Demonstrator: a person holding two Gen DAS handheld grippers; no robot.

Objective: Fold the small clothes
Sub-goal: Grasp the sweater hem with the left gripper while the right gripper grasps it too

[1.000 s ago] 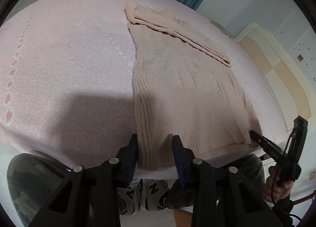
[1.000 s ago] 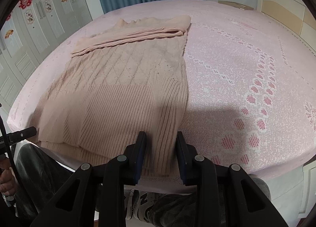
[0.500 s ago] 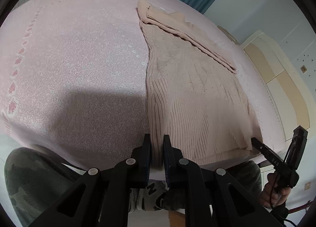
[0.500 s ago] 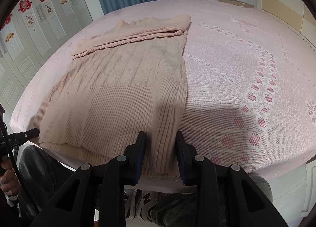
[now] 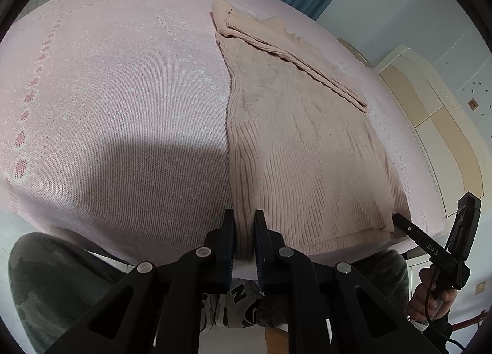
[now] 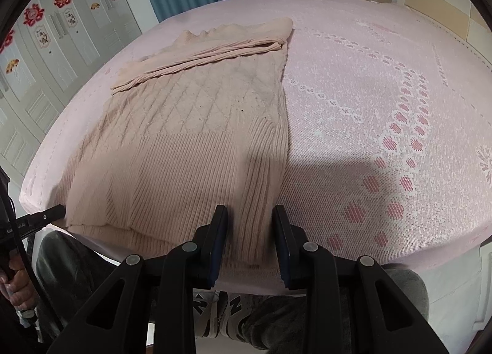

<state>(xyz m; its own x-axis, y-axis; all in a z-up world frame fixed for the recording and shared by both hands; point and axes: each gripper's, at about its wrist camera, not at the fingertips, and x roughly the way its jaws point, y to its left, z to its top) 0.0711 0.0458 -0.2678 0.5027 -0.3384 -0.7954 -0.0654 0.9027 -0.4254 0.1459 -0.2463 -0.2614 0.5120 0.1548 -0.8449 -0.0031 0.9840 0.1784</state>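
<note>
The sweater (image 6: 196,145) is matt beige knit, ribbed low in the frame and diamond-patterned higher up. Beneath it the bedspread (image 6: 384,101) is a pink open-weave cloth, slightly rough. Both grippers' fingers (image 5: 229,231) (image 6: 220,231) look like matt black plastic with metal rivets. Upper left, the wardrobe doors (image 6: 46,55) look smooth painted white.

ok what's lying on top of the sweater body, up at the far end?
A folded sleeve lies across the sweater, just below the neckline. The knit directly under the sleeve is covered. Around it, only the pink bedspread shows.
</note>
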